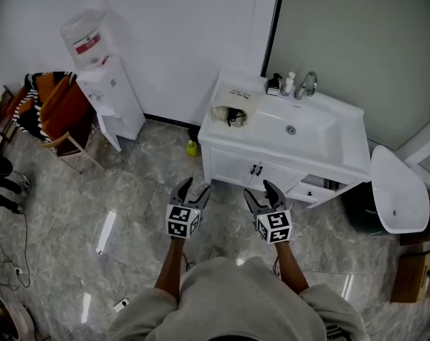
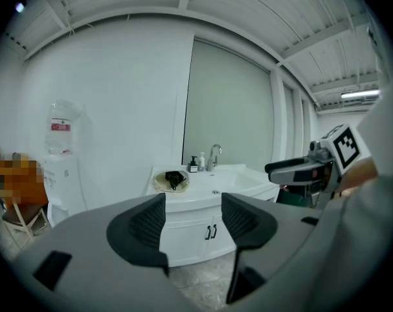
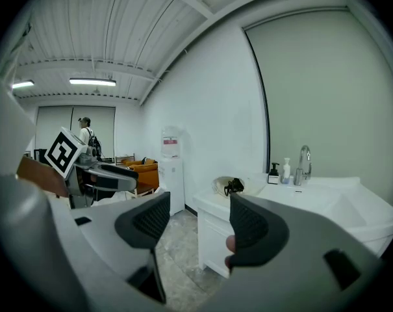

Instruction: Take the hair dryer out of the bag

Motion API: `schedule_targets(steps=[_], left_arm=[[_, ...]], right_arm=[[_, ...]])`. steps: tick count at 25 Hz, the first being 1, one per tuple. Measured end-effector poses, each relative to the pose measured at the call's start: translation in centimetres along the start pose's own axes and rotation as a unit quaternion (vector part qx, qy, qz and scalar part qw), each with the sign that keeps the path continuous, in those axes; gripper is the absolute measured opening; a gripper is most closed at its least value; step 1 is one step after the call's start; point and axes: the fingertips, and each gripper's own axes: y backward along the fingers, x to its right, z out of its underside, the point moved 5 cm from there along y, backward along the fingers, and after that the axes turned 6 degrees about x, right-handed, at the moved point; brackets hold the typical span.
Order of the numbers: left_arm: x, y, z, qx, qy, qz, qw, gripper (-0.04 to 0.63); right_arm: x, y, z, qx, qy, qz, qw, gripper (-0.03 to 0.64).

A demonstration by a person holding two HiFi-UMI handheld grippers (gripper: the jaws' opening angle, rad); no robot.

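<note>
Both tools are held side by side above the grey marbled floor [image 1: 129, 204], on the near side of the white vanity [image 1: 321, 163] and apart from it; the left gripper [image 1: 192, 187] has its jaws spread with nothing between them but a far sight of the cabinet doors; the right gripper [image 1: 259, 189] likewise stands wide and empty; both point toward the vanity. On the vanity's left end lies the pale bag [image 1: 222, 114], mouth open, with the black hair dryer [image 1: 235, 117] showing inside it; to the right of the bag the basin [image 1: 293, 130] is sunk into the top, and at its far edge stand a chrome tap [image 1: 307, 85], a white pump bottle [image 1: 289, 82] and a dark one [image 1: 274, 85]. A small yellow bottle [image 1: 192, 148] sits on the floor at the vanity's left foot; further left a white water dispenser [image 1: 108, 84] stands against the white wall [image 1: 186, 27]; beside that is an orange chair [image 1: 62, 109]; behind the vanity the wall is a grey-green panel [image 1: 357, 34]. A person [image 3: 87, 135] stands far off across the room in the right gripper view.
</note>
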Motion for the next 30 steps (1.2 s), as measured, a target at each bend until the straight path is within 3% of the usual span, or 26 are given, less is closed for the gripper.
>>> schedule_targets(steps=[12,30], left_arm=[[-5.4,-5.2,-1.2,-0.001,-0.005,0.019,0.9998,0.247],[-9.3,-10.1,-1.4,-0.007,-0.010,0.010,0.9999,0.247]], right_arm=[[1.4,-6.7,-0.4,-0.010,0.002,0.014,1.000,0.267],[3.9,-13.1,0.1,-0.013,0.000,0.002,1.000,0.265]])
